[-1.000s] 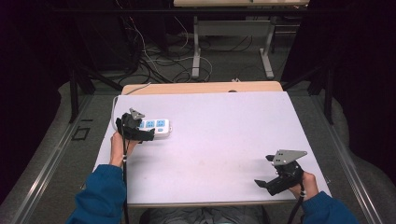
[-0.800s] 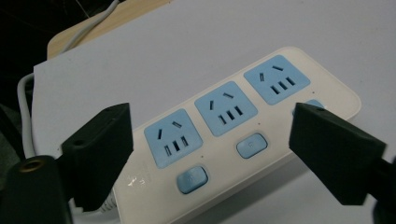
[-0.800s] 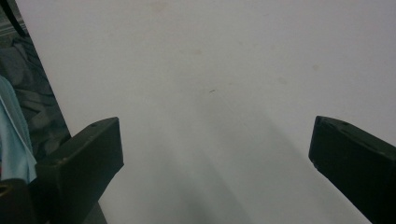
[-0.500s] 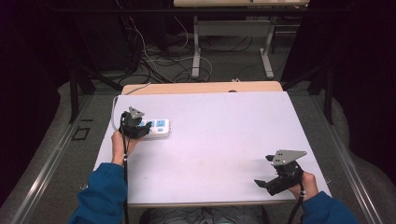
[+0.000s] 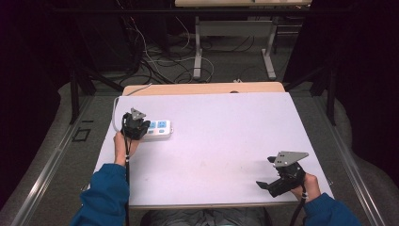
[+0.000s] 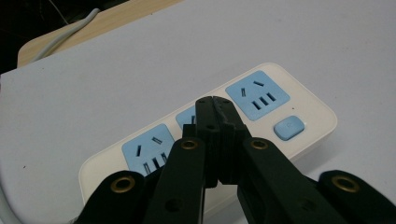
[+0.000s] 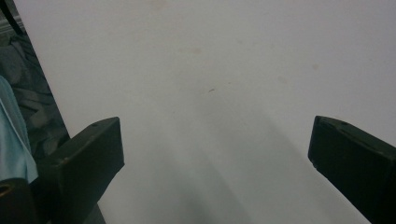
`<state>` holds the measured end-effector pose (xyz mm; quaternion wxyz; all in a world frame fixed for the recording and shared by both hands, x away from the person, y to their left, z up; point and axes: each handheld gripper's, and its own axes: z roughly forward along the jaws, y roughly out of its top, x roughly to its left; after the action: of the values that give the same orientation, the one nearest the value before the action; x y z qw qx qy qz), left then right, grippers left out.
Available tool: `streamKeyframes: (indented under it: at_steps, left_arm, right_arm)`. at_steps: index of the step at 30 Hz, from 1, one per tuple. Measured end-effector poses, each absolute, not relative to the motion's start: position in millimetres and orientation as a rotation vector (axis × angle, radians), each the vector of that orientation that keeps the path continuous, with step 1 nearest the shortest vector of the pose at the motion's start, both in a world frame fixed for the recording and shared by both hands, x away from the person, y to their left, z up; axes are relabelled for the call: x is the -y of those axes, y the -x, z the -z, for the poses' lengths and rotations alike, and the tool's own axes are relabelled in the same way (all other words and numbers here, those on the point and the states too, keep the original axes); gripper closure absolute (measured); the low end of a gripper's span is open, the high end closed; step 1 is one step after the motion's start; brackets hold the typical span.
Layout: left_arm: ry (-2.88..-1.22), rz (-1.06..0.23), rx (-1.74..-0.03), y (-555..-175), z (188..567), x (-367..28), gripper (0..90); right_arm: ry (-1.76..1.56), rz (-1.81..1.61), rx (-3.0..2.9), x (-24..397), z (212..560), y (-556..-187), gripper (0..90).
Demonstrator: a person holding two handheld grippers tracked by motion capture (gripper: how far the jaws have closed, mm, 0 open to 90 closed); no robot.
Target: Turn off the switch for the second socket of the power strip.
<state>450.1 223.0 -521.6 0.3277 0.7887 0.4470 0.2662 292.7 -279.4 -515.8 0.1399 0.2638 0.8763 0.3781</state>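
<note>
Our left gripper (image 6: 215,103), jaws just closed together on nothing, hovers over the power strip's (image 6: 299,100) middle socket, while our right gripper (image 5: 275,181) waits wide open, well away.

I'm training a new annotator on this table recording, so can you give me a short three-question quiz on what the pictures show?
1. True or false: the left gripper has its jaws closed together, with nothing between them.
2. Multiple choice: what lies under the left gripper's tips? A) a white power strip with blue sockets B) a red mug C) a folded towel
3. Short answer: how do the right gripper's jaws stand, and what is between them?

Key
1. True. The jaws have just been closing and now meet, above the strip's middle socket.
2. A.
3. Wide apart, with just the bare white table between them.
</note>
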Motion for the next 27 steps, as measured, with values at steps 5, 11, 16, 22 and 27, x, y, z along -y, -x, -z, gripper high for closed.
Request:
streamKeyframes:
  at_steps: [5,11,16,22,27]
  left_arm:
    - [-2.058,-0.685,-1.168,-450,523,-223,90.0]
    - [-2.085,-0.666,-1.159,-452,528,-221,90.0]
    - [-2.134,-0.651,-1.15,-452,530,-219,90.0]
    - [-2.138,-0.651,-1.146,-453,534,-217,90.0]
    - [-2.151,-0.655,-1.143,-453,535,-216,90.0]
  right_arm:
    - [-0.756,-1.094,-2.524,279,516,-293,2.8]
    - [-0.75,-1.092,-2.532,280,516,-293,2.9]
    - [-0.759,-1.091,-2.531,280,516,-293,3.0]
    - [-0.759,-1.09,-2.531,280,516,-293,3.0]
    - [-0.758,-1.087,-2.531,280,516,-293,3.0]
